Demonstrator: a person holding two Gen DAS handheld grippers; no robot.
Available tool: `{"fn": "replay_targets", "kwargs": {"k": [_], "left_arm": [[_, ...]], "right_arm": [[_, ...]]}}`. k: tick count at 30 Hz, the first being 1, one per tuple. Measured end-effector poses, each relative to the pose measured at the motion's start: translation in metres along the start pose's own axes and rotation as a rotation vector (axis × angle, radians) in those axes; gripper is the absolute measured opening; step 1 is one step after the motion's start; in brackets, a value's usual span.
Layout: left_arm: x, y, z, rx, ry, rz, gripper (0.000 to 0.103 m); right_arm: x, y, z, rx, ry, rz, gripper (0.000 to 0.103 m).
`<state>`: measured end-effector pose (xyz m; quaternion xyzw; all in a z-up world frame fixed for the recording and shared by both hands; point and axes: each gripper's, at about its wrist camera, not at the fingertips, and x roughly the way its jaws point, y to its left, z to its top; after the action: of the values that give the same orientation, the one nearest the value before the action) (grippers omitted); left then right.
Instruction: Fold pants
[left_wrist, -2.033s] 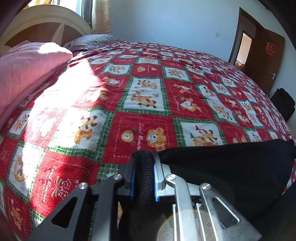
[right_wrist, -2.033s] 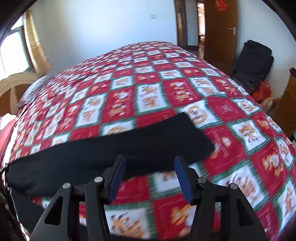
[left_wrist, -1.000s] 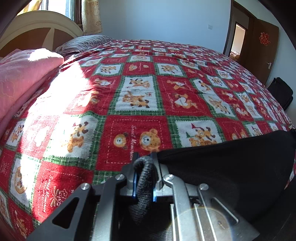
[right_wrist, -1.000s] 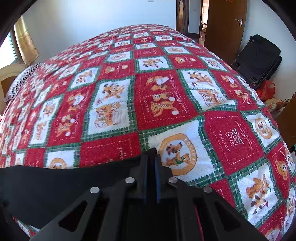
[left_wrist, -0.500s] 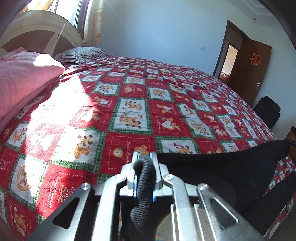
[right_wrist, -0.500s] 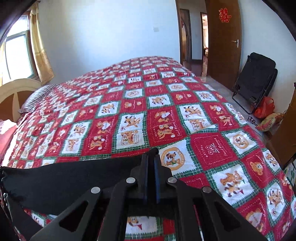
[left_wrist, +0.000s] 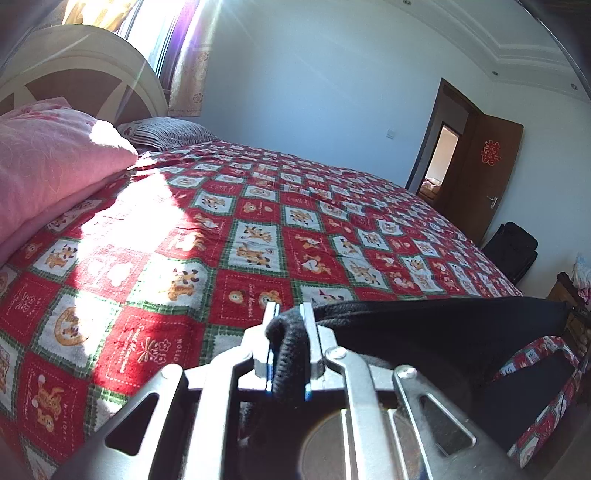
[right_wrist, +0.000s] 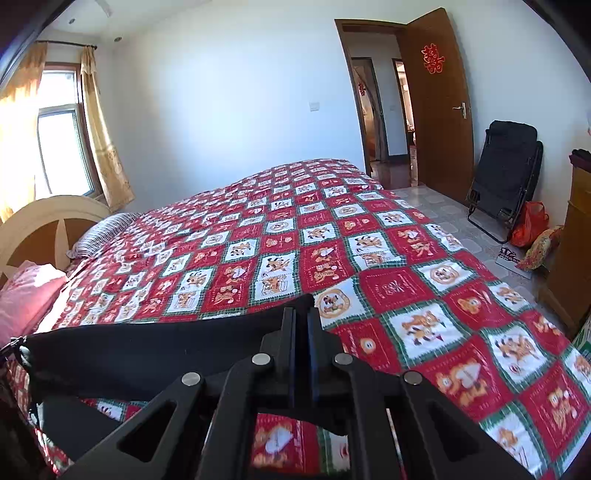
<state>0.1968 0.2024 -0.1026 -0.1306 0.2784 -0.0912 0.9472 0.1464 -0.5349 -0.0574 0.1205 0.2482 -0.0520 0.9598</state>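
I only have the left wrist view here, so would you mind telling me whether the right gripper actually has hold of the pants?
Observer: Yes. In the right wrist view the right gripper is shut on the far end of the black pants.
Operator: Thanks. Is the cloth between us sagging onto the bed?
Observer: From that side it runs as a fairly straight band above the red patchwork bedspread; bedspread shows beneath its lower edge.
Operator: And what lies beyond the bed's foot that I cannot see?
Observer: A red bag on the tiled floor beside the folded black chair.
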Motion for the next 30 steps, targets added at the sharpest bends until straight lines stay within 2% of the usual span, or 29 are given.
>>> {"fn": "replay_targets", "kwargs": {"k": [8,15,19,22,23,25,30], "left_arm": [[-0.037,0.002,-0.037,0.030,-0.046,-0.074,0.012],[-0.047,0.006,-0.085,0.069,0.002,-0.083,0.013],[-0.048,0.016,-0.104,0.053,0.027,-0.085,0.020],[-0.056,0.020,-0.110,0.050,0.020,-0.085,0.030],[-0.059,0.022,-0.111,0.047,0.016,-0.082,0.041],[-0.063,0.027,-0.112,0.038,0.007,-0.070,0.055],[-0.072,0.037,-0.119,0.037,0.019,-0.062,0.066]], "right_arm": [[-0.043,-0.021,-0.039,0.029,0.025,0.005,0.005],[-0.054,-0.039,-0.082,0.026,0.101,-0.025,0.005],[-0.057,-0.045,-0.098,0.028,0.138,-0.024,0.005],[-0.064,-0.049,-0.106,0.023,0.147,-0.025,0.005],[-0.065,-0.049,-0.107,0.012,0.156,-0.027,0.005],[-0.068,-0.046,-0.110,-0.018,0.169,-0.033,0.005],[-0.082,-0.042,-0.113,-0.063,0.174,-0.048,0.006]]}}
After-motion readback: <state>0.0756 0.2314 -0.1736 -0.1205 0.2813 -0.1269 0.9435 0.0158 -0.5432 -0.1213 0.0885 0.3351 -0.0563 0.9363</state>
